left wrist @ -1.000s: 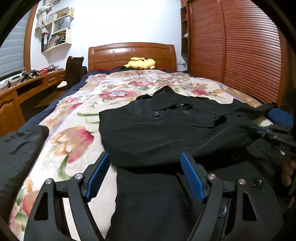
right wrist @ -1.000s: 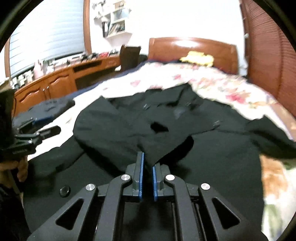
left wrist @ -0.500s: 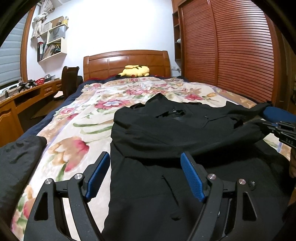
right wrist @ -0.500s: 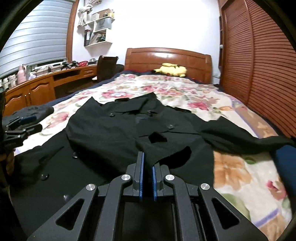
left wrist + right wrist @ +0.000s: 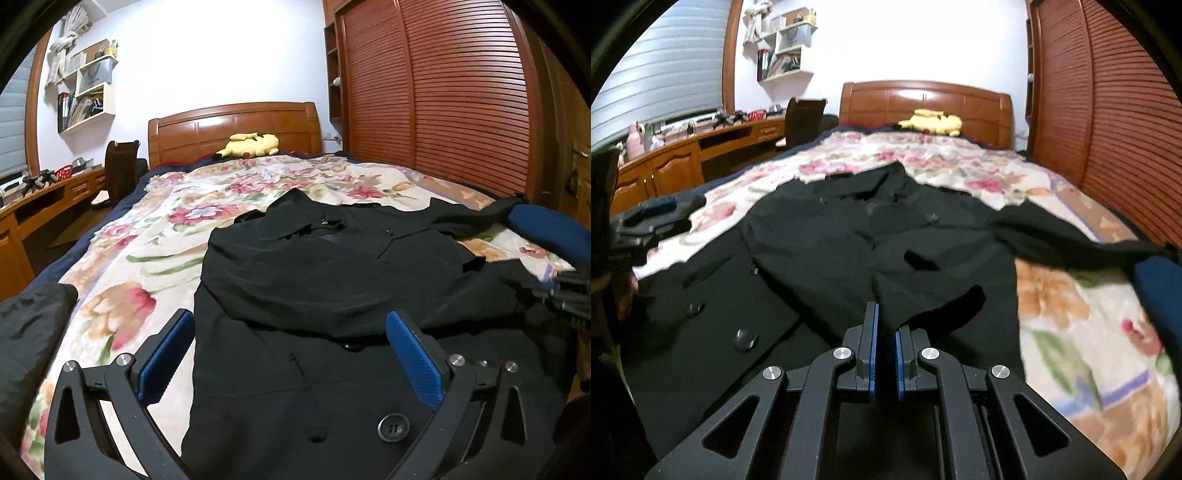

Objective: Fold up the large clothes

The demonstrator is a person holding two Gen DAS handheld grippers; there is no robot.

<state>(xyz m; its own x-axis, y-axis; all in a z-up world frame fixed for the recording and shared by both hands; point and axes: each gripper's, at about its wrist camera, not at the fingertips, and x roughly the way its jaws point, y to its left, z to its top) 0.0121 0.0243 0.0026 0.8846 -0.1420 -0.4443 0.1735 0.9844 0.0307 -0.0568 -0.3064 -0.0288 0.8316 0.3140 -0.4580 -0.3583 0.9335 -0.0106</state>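
Observation:
A large black coat [image 5: 332,280] lies spread on the floral bed cover [image 5: 155,258], collar toward the headboard, one part folded across its chest. My left gripper [image 5: 290,321] hovers over the coat's lower front near a button. Its jaws are opening wide and the blue pads [image 5: 413,354] press on nothing. In the right wrist view, my right gripper [image 5: 885,317] is shut on a pinch of the coat [image 5: 831,251] where the folded flap ends. The left gripper [image 5: 639,221] shows at the left edge there, and the right gripper [image 5: 569,291] at the right edge of the left view.
A yellow plush toy [image 5: 251,144] rests by the wooden headboard [image 5: 236,125]. Slatted wardrobe doors [image 5: 443,110] run along the right side. A desk [image 5: 37,206] and chair stand to the left. A blue bundle [image 5: 546,229] and a dark cloth [image 5: 26,332] lie at the bed's edges.
The left jaws have spread wider and drawn back from the fold. The right gripper stayed shut and shifted sideways with the coat fabric; the folded part now lies flatter.

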